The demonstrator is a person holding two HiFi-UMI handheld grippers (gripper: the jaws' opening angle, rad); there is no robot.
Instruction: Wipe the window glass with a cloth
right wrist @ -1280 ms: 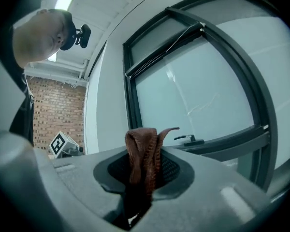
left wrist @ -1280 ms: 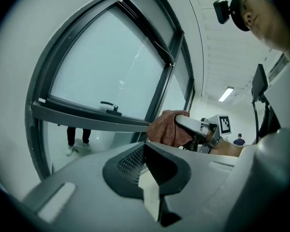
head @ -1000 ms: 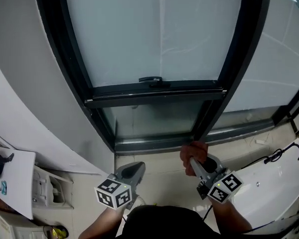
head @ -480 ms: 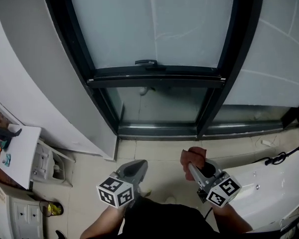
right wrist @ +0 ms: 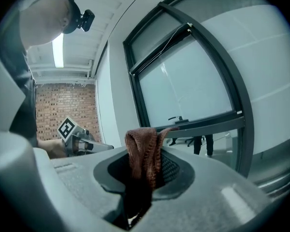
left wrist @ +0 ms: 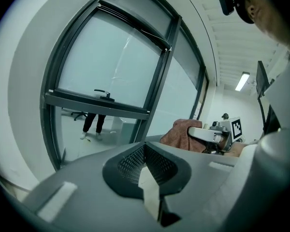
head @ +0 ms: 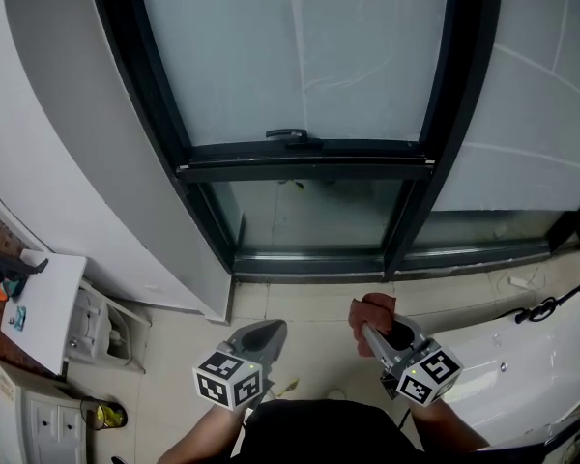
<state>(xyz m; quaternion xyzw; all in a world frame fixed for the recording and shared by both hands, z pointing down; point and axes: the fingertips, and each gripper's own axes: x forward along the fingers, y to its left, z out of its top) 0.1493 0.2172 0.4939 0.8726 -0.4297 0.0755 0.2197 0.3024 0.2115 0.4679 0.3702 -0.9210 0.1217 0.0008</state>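
Right gripper view: right gripper (right wrist: 141,175) pinches the cloth (right wrist: 142,151), window glass (right wrist: 193,86) at one o'clock; left gripper view shows left gripper (left wrist: 147,173) closed, empty.

A dark-framed window (head: 309,114) in a white wall (head: 58,114) above pale tiled floor (head: 309,307).

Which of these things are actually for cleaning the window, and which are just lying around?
For the job: brown cloth, clamped in the right tongs; window glass; left tongs, shut and empty.
Lying about: black cable; white cabinet.
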